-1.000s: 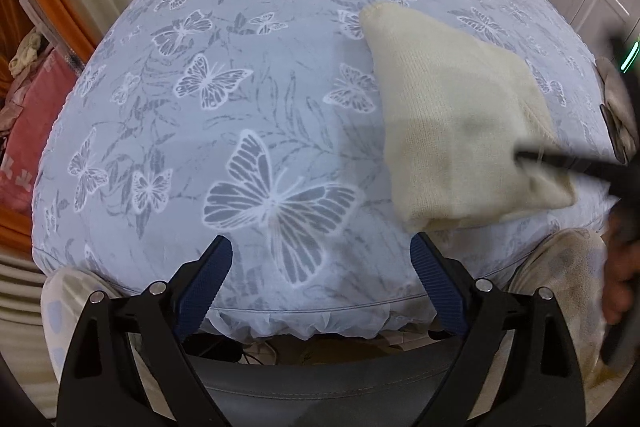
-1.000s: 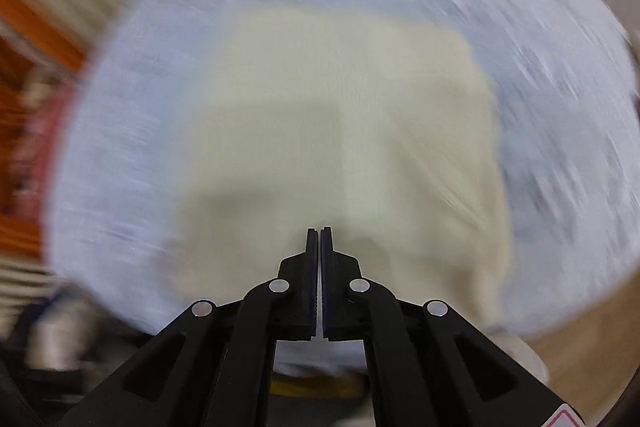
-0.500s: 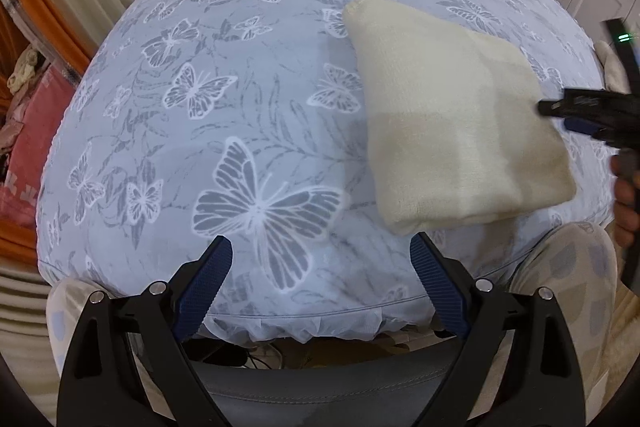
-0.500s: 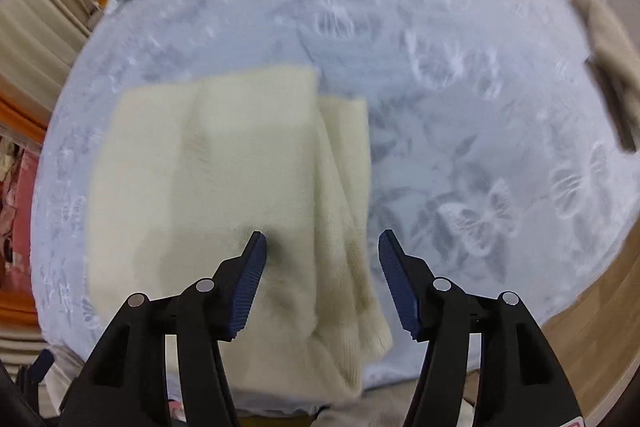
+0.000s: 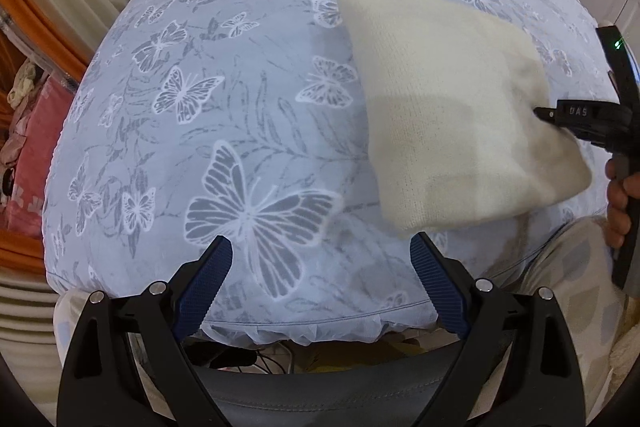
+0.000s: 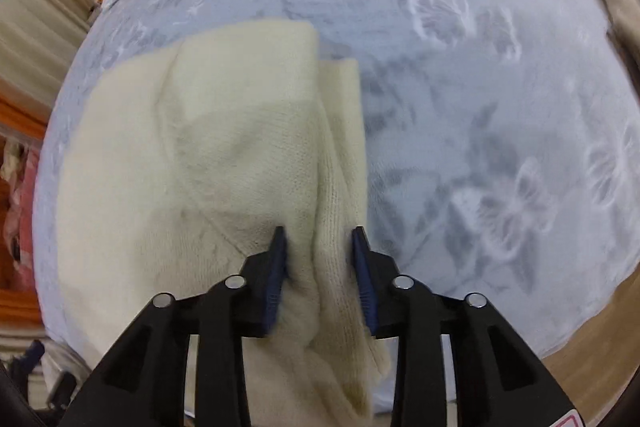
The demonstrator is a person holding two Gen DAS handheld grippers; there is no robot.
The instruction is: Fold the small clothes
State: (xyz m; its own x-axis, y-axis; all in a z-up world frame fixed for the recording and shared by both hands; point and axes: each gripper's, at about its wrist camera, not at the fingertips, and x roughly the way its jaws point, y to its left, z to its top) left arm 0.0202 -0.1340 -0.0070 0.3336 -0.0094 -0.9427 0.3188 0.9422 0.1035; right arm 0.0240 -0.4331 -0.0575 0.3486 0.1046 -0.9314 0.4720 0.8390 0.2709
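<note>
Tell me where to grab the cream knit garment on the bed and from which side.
Grip the cream knit garment at its layered right edge, from above. The stacked folds there form a ridge thick enough to pinch. The right gripper already straddles it, jaws closing. The left gripper hangs open over bare bedsheet.

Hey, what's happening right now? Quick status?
Left gripper open, empty. Right gripper closing around cream knit garment's edge. Bedspread around it unobstructed.
</note>
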